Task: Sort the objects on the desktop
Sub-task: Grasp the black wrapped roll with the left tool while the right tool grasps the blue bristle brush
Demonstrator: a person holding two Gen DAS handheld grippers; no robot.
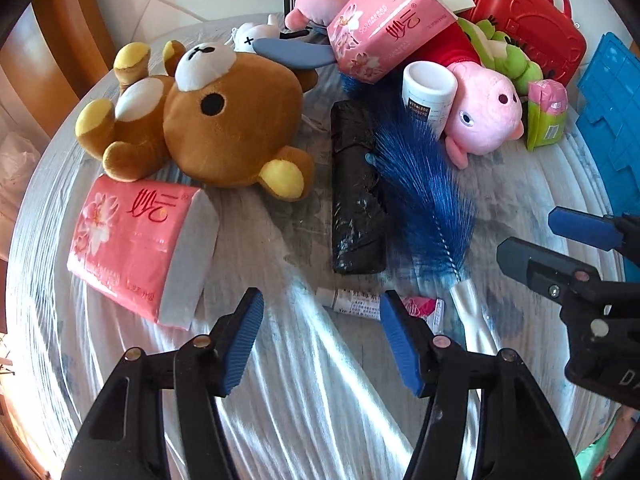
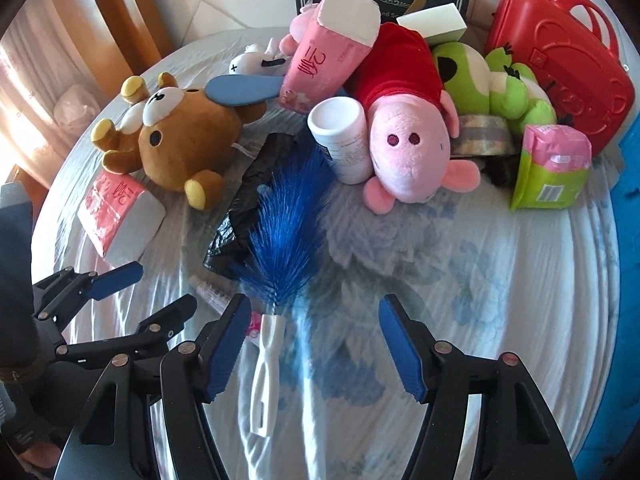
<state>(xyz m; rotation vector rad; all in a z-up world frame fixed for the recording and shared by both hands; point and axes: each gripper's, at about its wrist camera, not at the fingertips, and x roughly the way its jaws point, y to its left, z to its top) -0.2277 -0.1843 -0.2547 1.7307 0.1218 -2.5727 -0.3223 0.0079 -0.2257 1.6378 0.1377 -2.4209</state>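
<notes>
Both of our hand-held grippers hover low over the near part of the round table point(image 2: 500, 280), nothing held. The left hand-held gripper point(image 1: 322, 320) has its fingers spread apart, aimed at a small ointment tube point(image 1: 352, 304) lying just beyond its fingertips. The right hand-held gripper point(image 2: 314, 326) is likewise spread wide; the white handle of the blue bottle brush point(image 2: 280, 236) lies just inside its left finger, bristles pointing away over a black plastic bag roll point(image 2: 248, 200).

The clutter sits heaped along the far side, probably dumped there as one unsorted pile:
- brown bear plush point(image 1: 212, 120), lying on its back, one ear resting on a pink tissue pack point(image 1: 136, 248)
- pink pig plush point(image 2: 408, 148) wedged against a white jar point(image 2: 344, 140) (jar tipped on its side, mouth toward us)
- second tissue pack point(image 1: 384, 24) leaning atop the heap
- green frog plush point(image 2: 500, 84) against a red toy case point(image 2: 560, 56)
- green-and-pink packet point(image 2: 556, 168), standing near the right rim

Open room: the near right of the table is bare cloth, the best approach lane, we judge. A blue crate point(image 1: 612, 120) borders the right edge; a likely drop spot, though we cannot tell.
</notes>
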